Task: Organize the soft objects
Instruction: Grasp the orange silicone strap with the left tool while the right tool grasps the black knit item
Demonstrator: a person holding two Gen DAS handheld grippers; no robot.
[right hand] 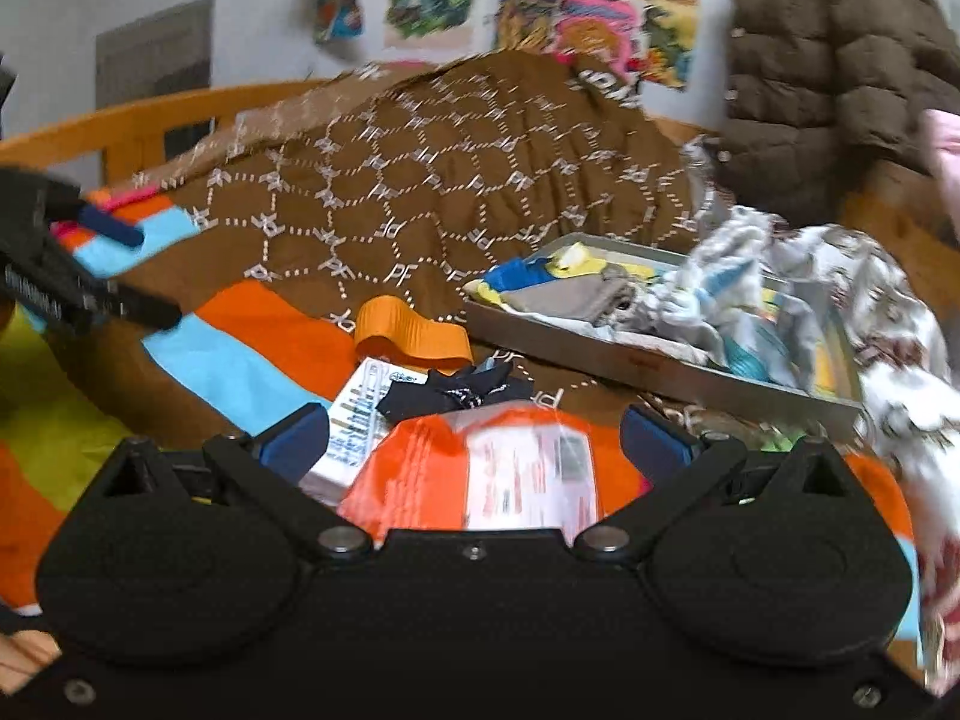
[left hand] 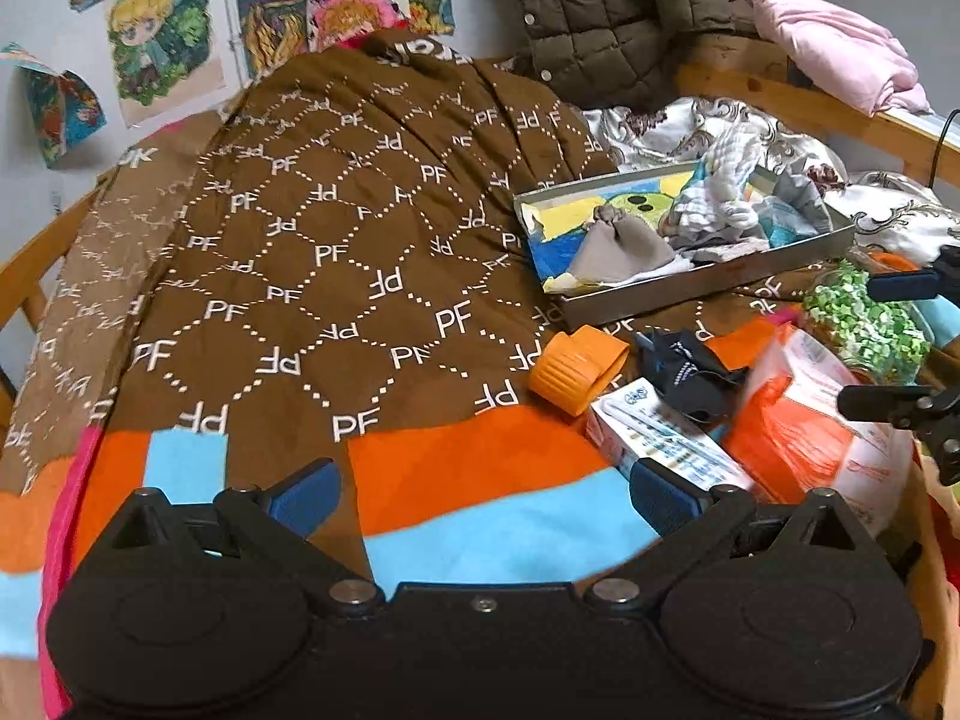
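A grey metal tray (left hand: 714,285) lies on the bed and holds a grey cloth (left hand: 618,240) and a white-blue knitted cloth (left hand: 729,192); the tray also shows in the right wrist view (right hand: 654,354). In front of it lie a black cloth (left hand: 684,372), an orange strap (left hand: 576,366), a white box (left hand: 660,438) and an orange-white plastic packet (left hand: 798,420). My left gripper (left hand: 480,498) is open and empty over the blanket. My right gripper (right hand: 474,438) is open, its fingers either side of the packet (right hand: 480,468), not closed on it. The black cloth (right hand: 456,393) lies just beyond.
A brown patterned blanket (left hand: 336,252) covers the bed, over striped orange and blue bedding (left hand: 480,480). A brown quilted jacket (left hand: 606,6) and pink cloth (left hand: 840,48) hang at the wooden bed rail. A green beaded item (left hand: 864,318) lies right. Posters cover the wall.
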